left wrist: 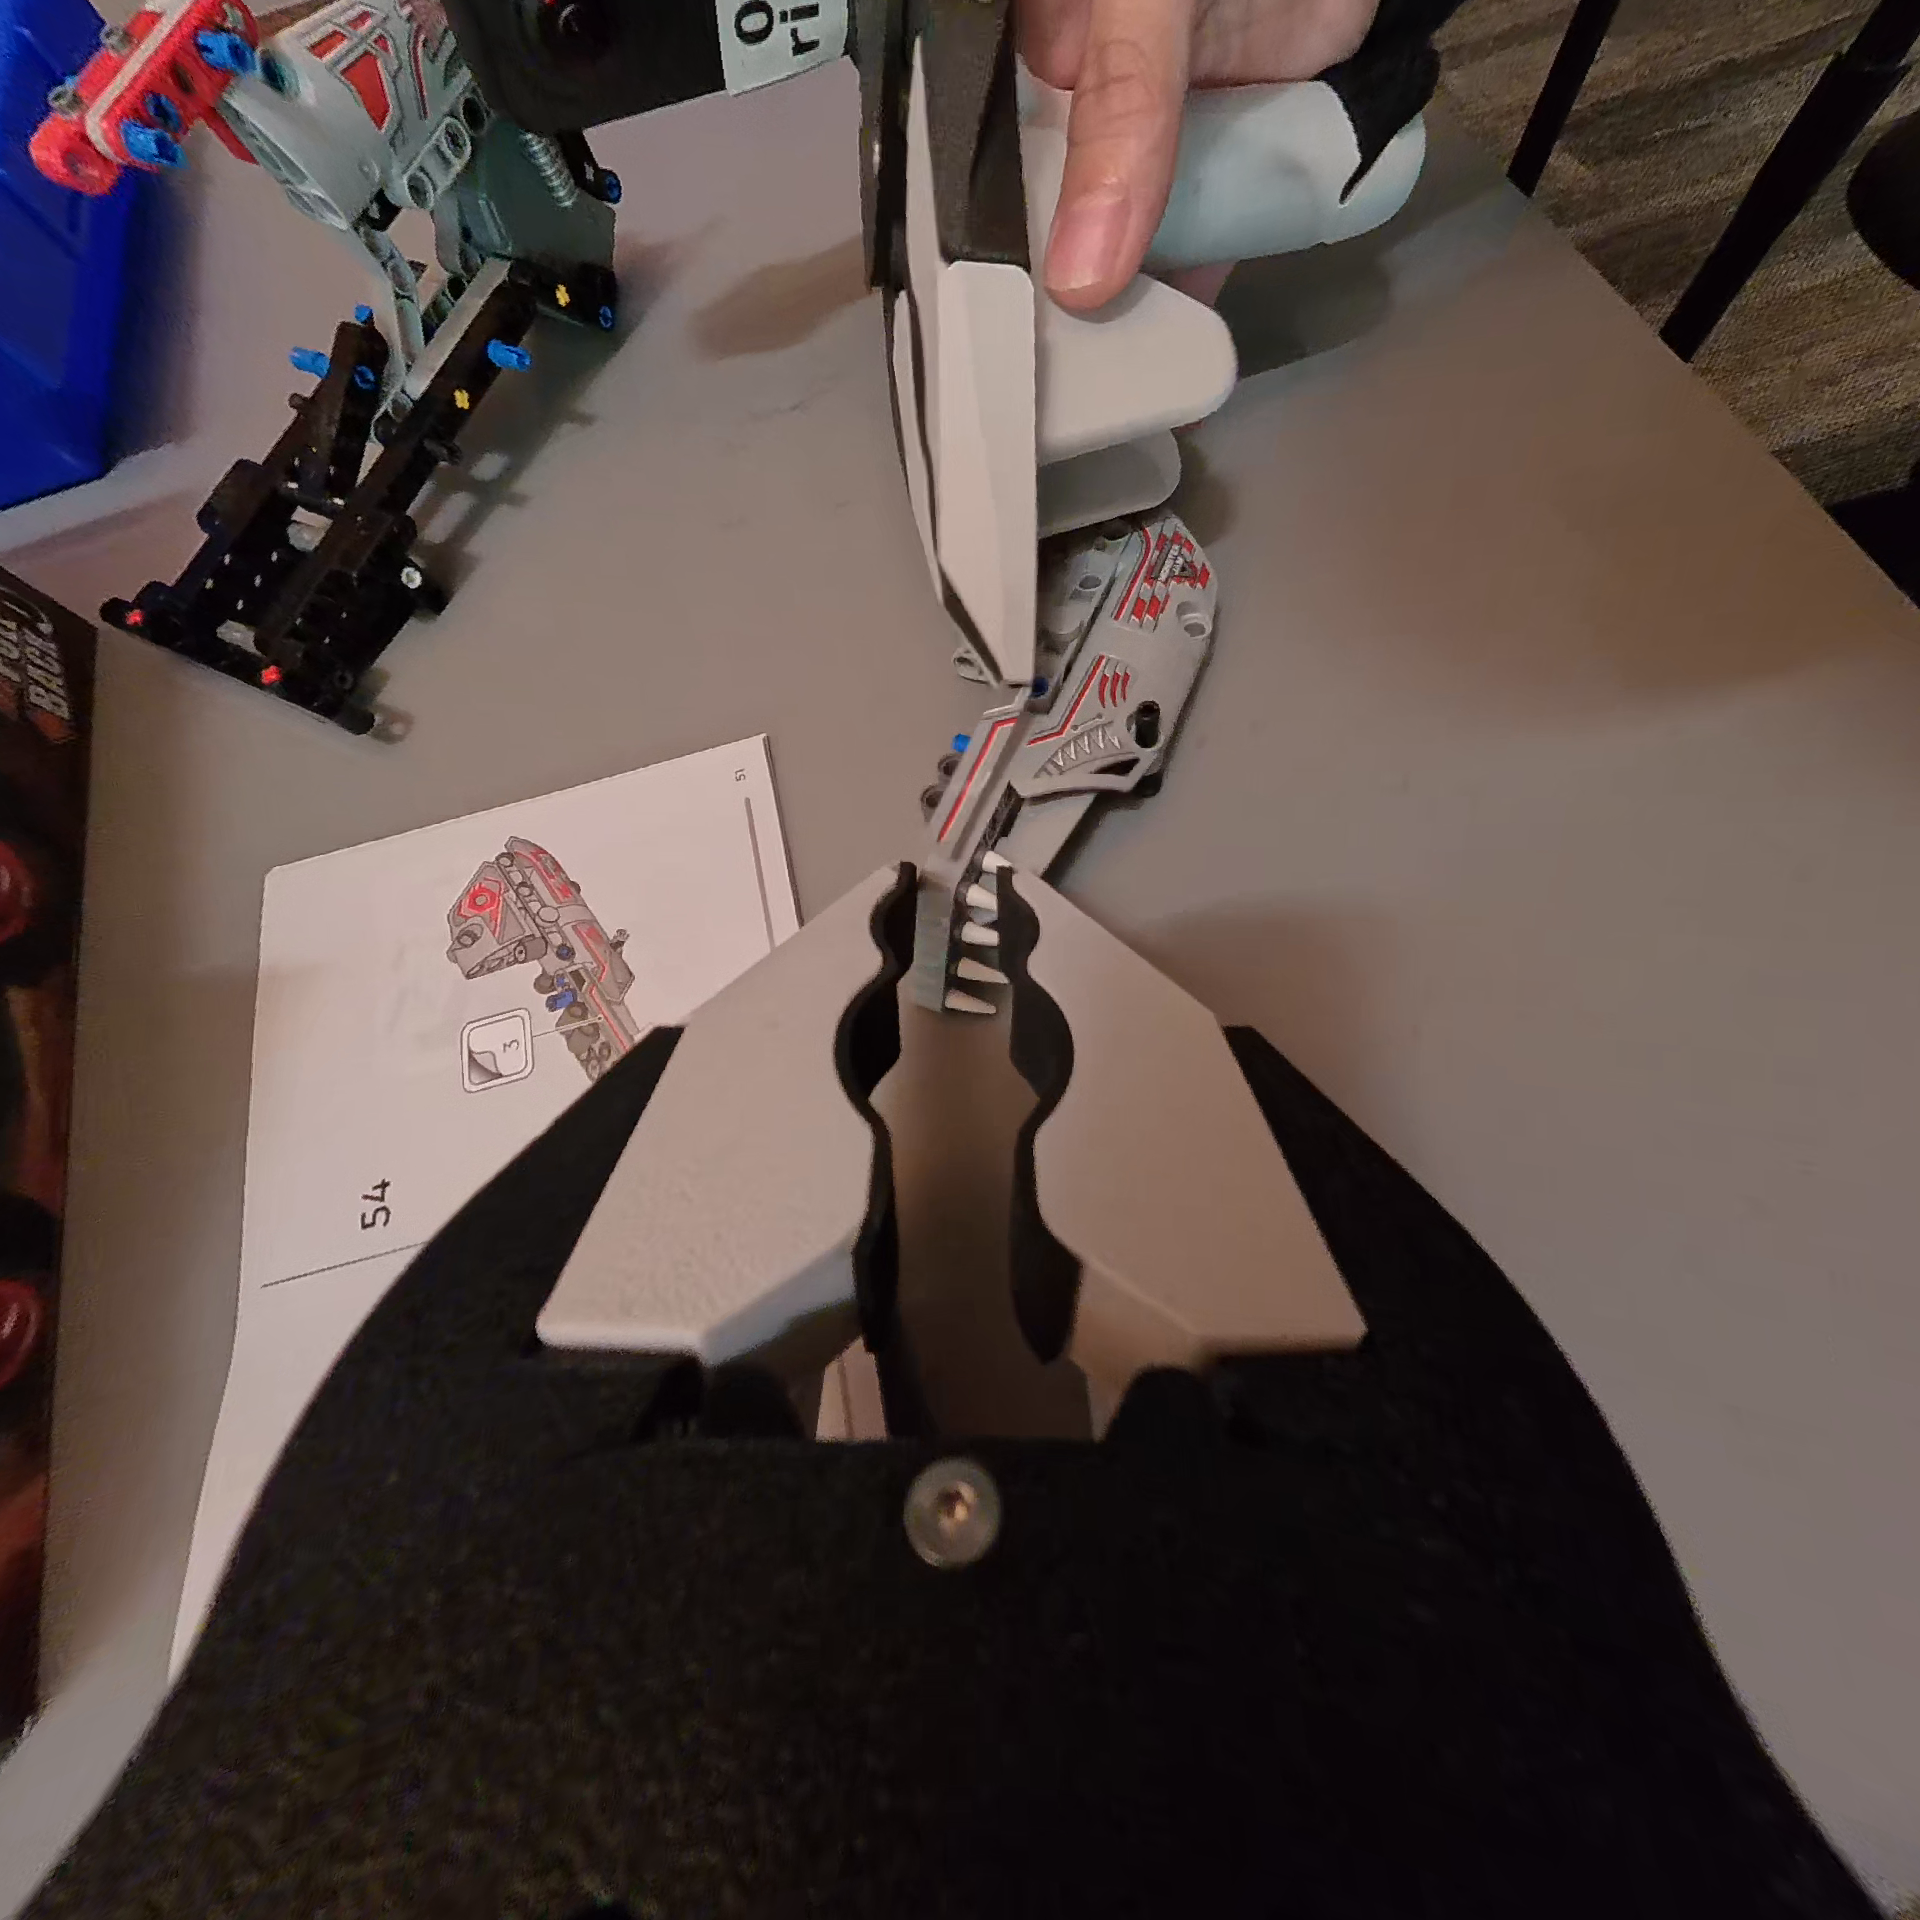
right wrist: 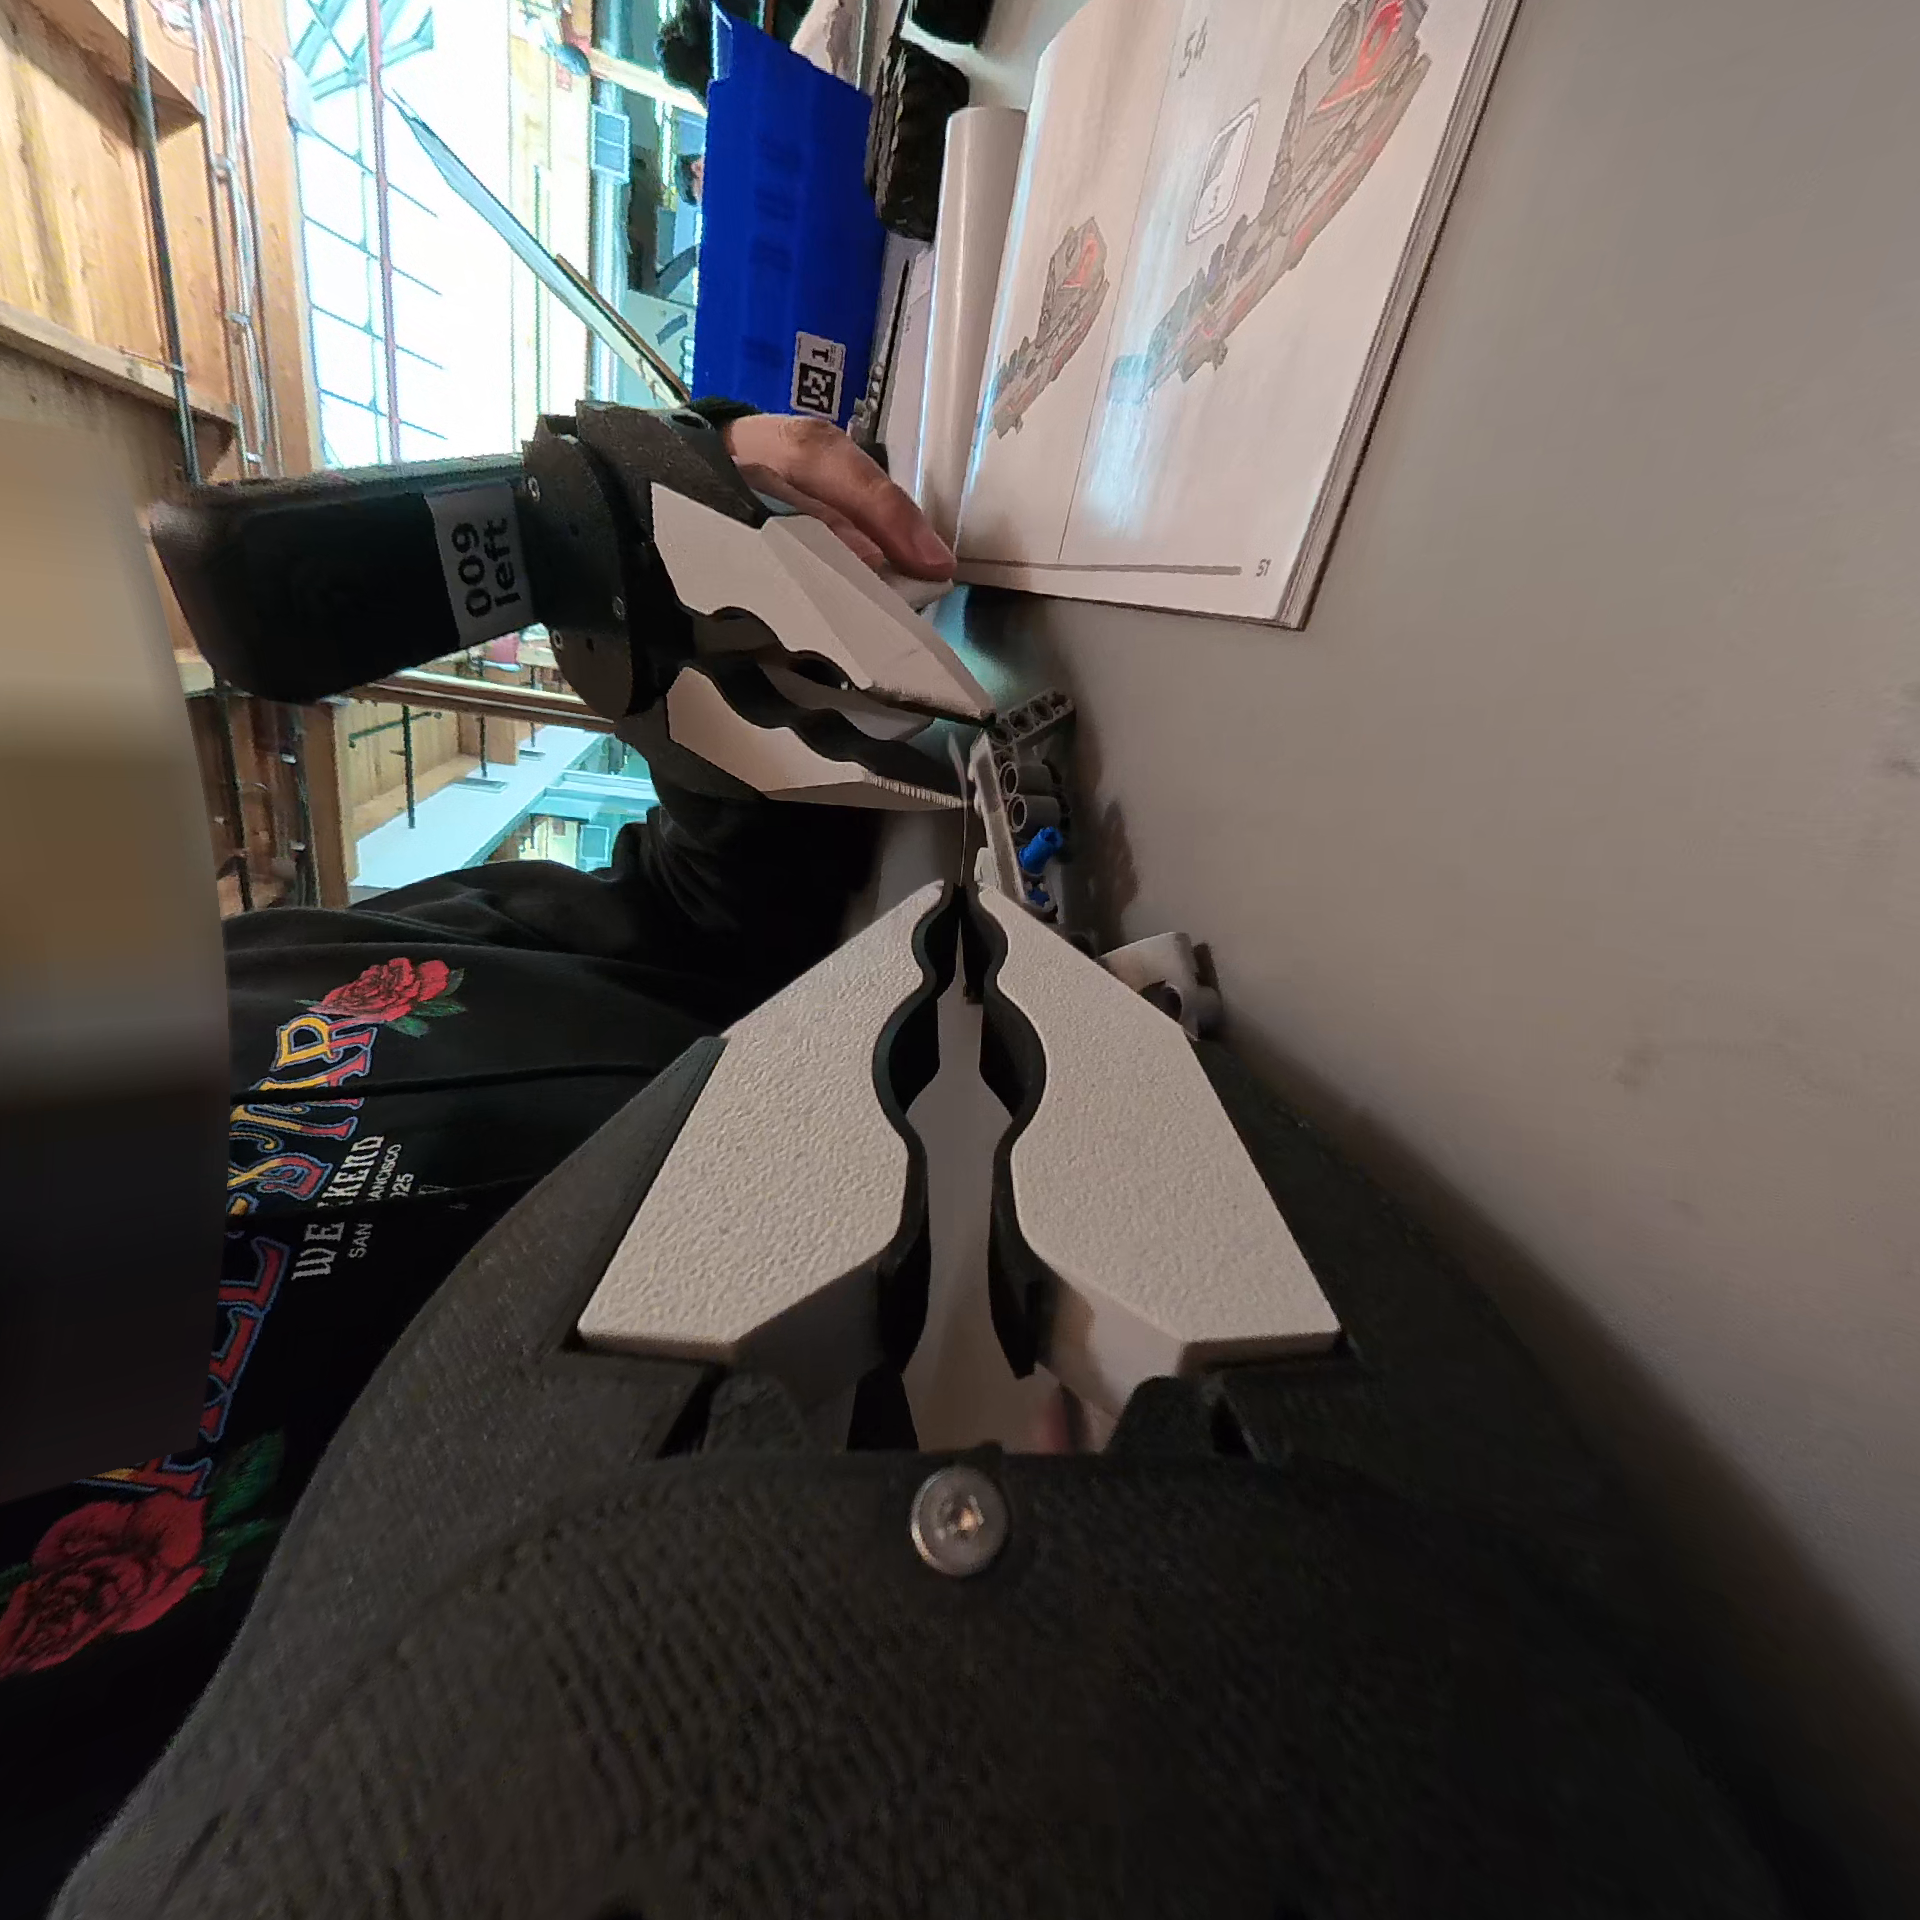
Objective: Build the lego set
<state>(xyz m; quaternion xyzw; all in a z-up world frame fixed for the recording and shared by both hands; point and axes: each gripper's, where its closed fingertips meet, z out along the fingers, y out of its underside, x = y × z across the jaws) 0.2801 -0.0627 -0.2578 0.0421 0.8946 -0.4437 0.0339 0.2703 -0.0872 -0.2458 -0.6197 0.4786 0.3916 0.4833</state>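
Left claw: clenched on the near, toothed end of the grey panel assembly; the white teeth are pinched between its fingertips, apparently so that the piece is kept from sliding on the counter.

Grey panel assembly: laid flat on the counter, just beyond the left claw and stretched away toward the far right; red stripes and a printed tooth pattern are shown on its upper face, and a blue pin stands out at its left edge.

Right claw: brought down steeply from the far side, its tips almost together on the middle of the assembly beside a blue pin. In the right wrist view something thin is seen between the tips, but what it is cannot be told; a sticker or a thin edge of the panel is a fair guess.

Step in hand: judged to be a fitting or pressing job on the panel, 1 claw used as an anchor and the other for the fine work.

Instruction booklet: left open on the counter to the left of the left claw, so that the drawing can be checked.

Black chassis: parked at the far left, well apart from the work.

Blue bin: set at the far left edge.

Risk: the assembly could be twisted if the far claw is pressed off-centre.
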